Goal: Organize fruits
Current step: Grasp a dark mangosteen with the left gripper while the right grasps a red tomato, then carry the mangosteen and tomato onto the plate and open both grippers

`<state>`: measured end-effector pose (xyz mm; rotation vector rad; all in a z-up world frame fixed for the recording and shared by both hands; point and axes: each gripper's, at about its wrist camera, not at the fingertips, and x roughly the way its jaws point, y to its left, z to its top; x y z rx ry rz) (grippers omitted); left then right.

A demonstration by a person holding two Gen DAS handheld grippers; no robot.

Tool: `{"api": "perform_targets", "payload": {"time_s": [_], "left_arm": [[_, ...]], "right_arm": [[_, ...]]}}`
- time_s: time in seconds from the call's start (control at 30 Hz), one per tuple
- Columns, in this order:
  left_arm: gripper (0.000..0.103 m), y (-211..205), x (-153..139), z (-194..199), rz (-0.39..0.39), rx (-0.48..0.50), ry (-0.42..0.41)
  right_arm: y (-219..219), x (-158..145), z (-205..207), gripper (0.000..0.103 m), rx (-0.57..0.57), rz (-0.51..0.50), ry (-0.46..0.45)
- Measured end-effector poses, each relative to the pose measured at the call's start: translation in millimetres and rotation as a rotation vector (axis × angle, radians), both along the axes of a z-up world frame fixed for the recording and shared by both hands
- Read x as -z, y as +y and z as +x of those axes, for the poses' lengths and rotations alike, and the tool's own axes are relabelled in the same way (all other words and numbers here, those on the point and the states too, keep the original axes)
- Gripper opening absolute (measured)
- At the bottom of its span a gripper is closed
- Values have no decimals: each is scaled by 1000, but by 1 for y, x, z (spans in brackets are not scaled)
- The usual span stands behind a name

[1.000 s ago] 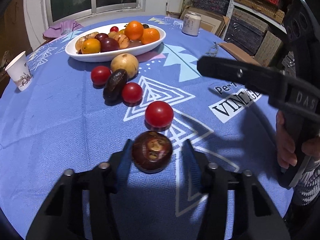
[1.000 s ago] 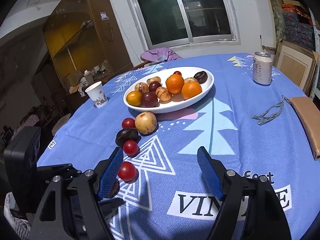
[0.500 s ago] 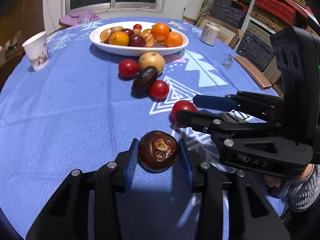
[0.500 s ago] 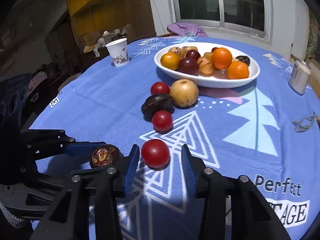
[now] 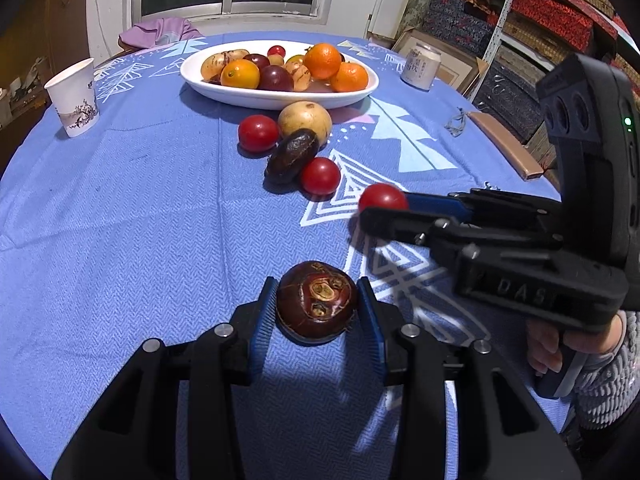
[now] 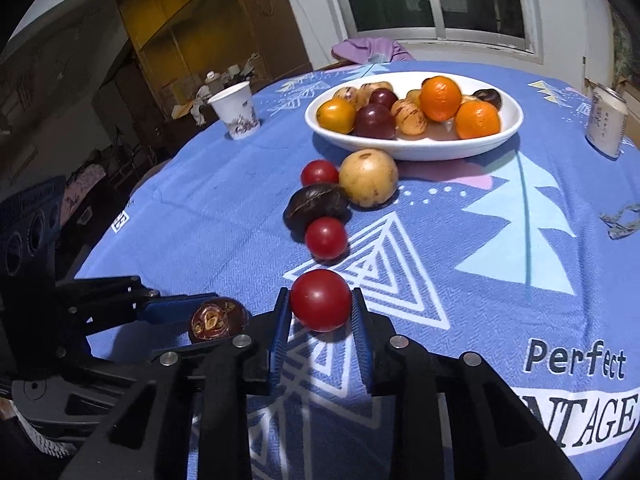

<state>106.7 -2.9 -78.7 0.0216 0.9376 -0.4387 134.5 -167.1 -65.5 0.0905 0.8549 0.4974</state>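
My left gripper (image 5: 317,304) is shut on a dark brown round fruit (image 5: 316,304) low over the blue tablecloth; it also shows in the right wrist view (image 6: 218,319). My right gripper (image 6: 320,307) is shut on a red tomato (image 6: 321,300), seen in the left wrist view (image 5: 382,198) between the right fingers. A white oval bowl (image 5: 280,100) holds oranges, plums and other fruit at the far side. In front of it lie a yellow round fruit (image 5: 305,120), two more tomatoes (image 5: 258,133) (image 5: 320,176) and a dark oval fruit (image 5: 292,155).
A paper cup (image 5: 74,98) stands at the far left. A drink can (image 5: 420,66) stands at the far right. A brown flat case (image 5: 506,145) and a small cord (image 5: 456,120) lie near the right edge. Shelves of boxes stand beyond the table.
Both grippers closed: the left on the dark brown fruit, the right came down and forward around the nearest tomato and shut on it.
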Motion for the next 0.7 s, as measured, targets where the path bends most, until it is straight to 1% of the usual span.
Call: {"api": "perform_targets", "payload": {"time_s": [0.23, 0.3, 0.37, 0.43, 0.53, 0.63, 0.7], "left_arm": [[39, 9, -8, -2, -16, -33, -42], [39, 16, -14, 1, -25, -58, -58], [39, 22, -23, 4, -7, -84, -81], [39, 28, -38, 13, 22, -104, -103], [39, 38, -73, 40, 48, -151, -146], [39, 38, -112, 79, 53, -191, -200], [39, 31, -130, 110, 48, -200, -225]], "right_arm": [[-27, -8, 2, 30, 111, 39, -33], [-34, -15, 3, 30, 126, 56, -45], [-43, -27, 3, 30, 132, 64, -64], [-49, -44, 8, 30, 139, 56, -95], [-61, -84, 23, 30, 164, 47, -174], [-70, -118, 50, 30, 194, 57, -239], [-71, -128, 76, 30, 222, 59, -264]]}}
